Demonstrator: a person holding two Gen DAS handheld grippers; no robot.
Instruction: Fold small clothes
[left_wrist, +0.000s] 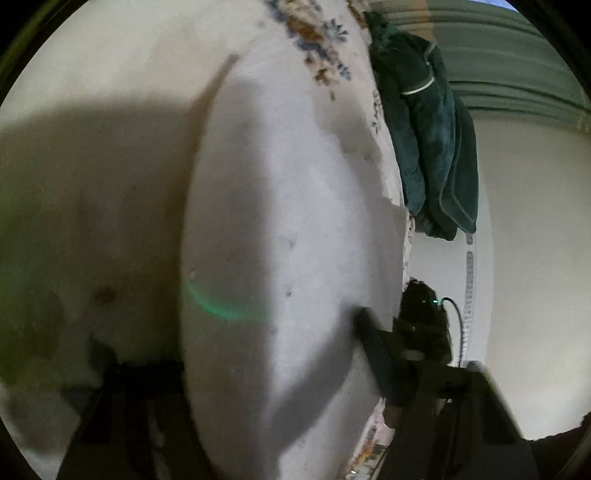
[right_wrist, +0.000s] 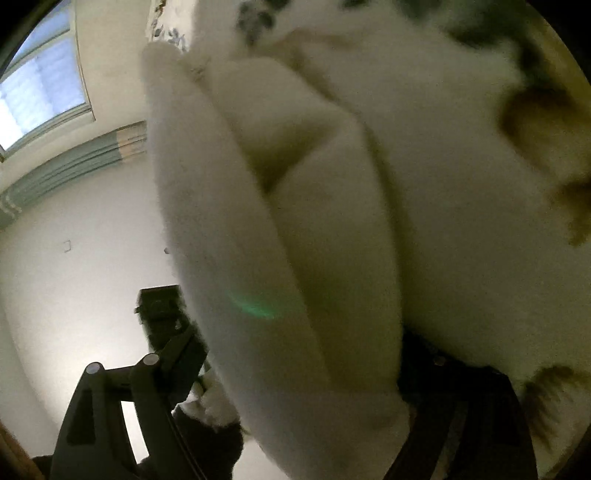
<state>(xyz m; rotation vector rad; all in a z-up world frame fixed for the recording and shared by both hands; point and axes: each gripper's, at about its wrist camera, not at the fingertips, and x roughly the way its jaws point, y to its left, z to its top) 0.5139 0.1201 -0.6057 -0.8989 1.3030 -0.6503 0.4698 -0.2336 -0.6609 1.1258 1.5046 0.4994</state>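
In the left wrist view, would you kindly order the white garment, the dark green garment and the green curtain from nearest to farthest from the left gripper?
1. White garment: right at the left gripper, filling the middle of the view.
2. Dark green garment: hanging behind it, upper right.
3. Green curtain: farthest, along the wall at the top right.

**White Cloth, Blue and Brown Print**

A white garment (left_wrist: 288, 206) is seen across both wrist views, printed near its edge with a blue and brown floral pattern (left_wrist: 317, 48); in the right wrist view the print is blurred to dark green and brown blotches. A dark teal cloth (left_wrist: 428, 140) with a pale piped edge is shown beside it. Grey-green curtains (right_wrist: 70, 166) and an off-white wall (right_wrist: 74, 266) are seen. The gripper fingers (right_wrist: 110, 413) are black.
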